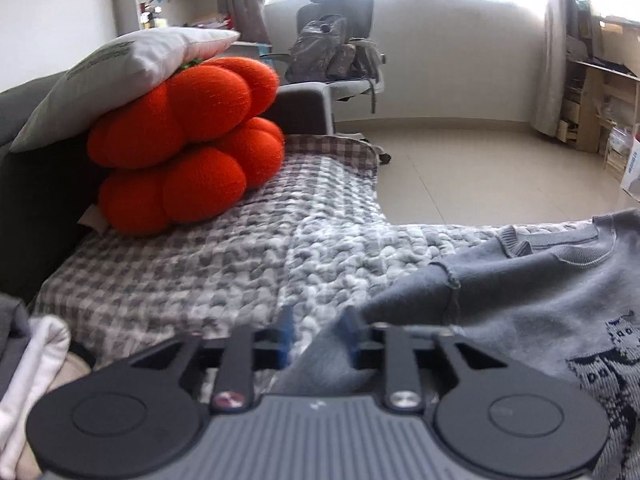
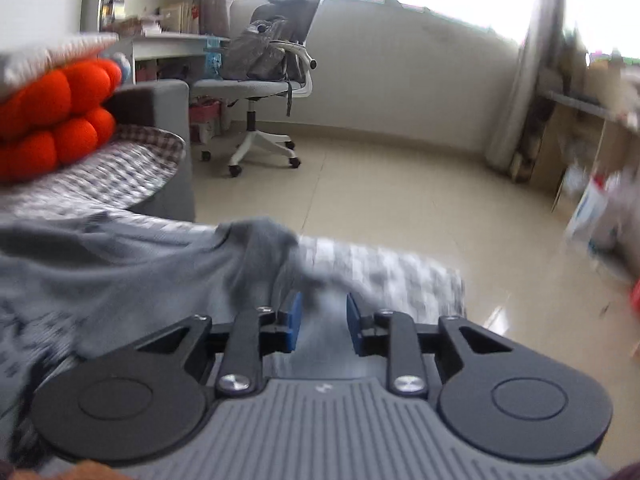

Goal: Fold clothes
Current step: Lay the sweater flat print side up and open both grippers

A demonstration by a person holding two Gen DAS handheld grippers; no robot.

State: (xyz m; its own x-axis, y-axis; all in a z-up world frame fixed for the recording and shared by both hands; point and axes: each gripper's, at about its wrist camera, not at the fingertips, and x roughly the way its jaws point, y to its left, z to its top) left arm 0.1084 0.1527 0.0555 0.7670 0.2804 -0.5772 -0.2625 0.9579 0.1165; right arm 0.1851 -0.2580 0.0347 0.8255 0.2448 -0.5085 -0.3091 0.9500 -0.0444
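A grey sweater (image 1: 520, 300) with a dark knitted pattern lies spread on the checked quilt (image 1: 200, 272). Its collar lies at the far side. In the left wrist view my left gripper (image 1: 319, 334) stands at the sweater's left edge. Its blue pads are apart, and a fold of grey cloth lies loose between them. In the right wrist view the sweater (image 2: 120, 264) fills the left side, with a bunched end rising just ahead of my right gripper (image 2: 325, 320). Its blue pads also stand apart, with grey cloth lying between them and not pinched.
An orange plush cushion (image 1: 180, 148) under a white pillow (image 1: 120, 68) sits at the sofa's far left. A white cloth (image 1: 28, 380) lies at the near left. Beyond the quilt's edge (image 2: 392, 276) are the tiled floor (image 2: 400, 200), an office chair (image 2: 264, 80) holding a bag, and shelves at the right.
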